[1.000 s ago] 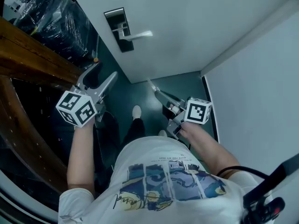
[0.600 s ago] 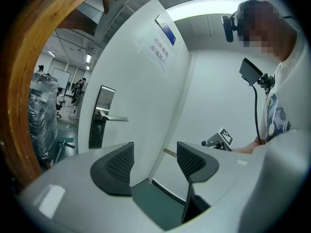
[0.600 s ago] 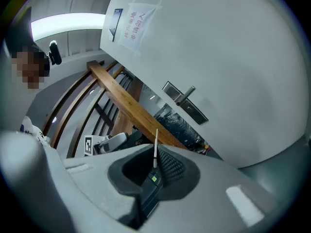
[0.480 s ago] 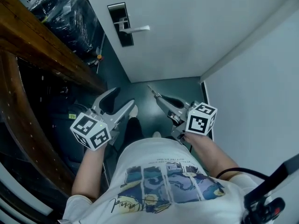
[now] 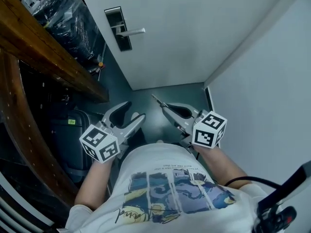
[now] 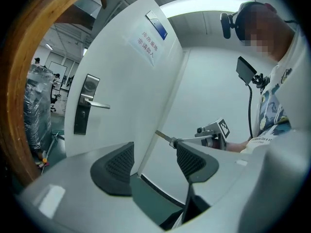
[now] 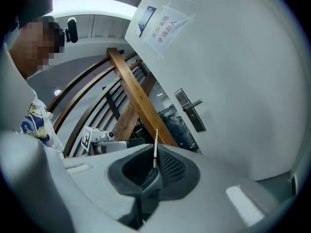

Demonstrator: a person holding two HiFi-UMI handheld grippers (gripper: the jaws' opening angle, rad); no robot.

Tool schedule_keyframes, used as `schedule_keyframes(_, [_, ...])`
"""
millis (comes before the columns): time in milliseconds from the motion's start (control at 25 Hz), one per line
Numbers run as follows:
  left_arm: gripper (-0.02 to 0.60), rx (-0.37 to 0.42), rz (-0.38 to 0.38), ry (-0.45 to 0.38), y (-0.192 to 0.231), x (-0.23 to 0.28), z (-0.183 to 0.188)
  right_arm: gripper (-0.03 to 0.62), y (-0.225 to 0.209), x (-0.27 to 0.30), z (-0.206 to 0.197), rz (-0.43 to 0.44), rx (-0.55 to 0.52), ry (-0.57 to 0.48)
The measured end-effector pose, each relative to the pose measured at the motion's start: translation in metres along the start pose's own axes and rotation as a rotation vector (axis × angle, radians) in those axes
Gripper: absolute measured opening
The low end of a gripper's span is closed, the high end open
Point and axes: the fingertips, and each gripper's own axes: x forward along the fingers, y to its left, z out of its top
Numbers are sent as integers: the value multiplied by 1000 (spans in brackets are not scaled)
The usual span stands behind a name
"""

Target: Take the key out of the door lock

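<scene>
The white door's dark lock plate [image 5: 118, 28] with its silver handle [image 5: 132, 32] is far ahead at the upper left; no key shows in it. A thin metal key [image 5: 159, 102] sticks out from my right gripper [image 5: 167, 111], which is shut on it in front of the person's body. In the right gripper view the key blade [image 7: 156, 147] stands up between the closed pads. My left gripper [image 5: 135, 109] hangs low at the left, open, with nothing between its pads [image 6: 120, 165]. The left gripper view shows the key [image 6: 163, 136] and the lock plate [image 6: 83, 111].
A wooden stair rail [image 5: 48, 47] runs along the left, with a plastic-wrapped bundle [image 5: 63, 13] behind it. A white wall [image 5: 262, 96] meets the door at the right. A paper notice [image 6: 149, 46] is stuck high on the door. The floor [image 5: 146, 96] is dark green.
My left gripper has dropped back and moved right, toward the person's body. The right gripper, still shut on the key, has barely shifted. The door handle sits farther off in view.
</scene>
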Motion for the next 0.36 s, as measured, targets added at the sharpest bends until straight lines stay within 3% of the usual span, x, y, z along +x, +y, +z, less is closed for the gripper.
schedule_keyframes(360, [285,7,-60,18,-30,16,1,25,5,-35,-4,-48,-38,-4])
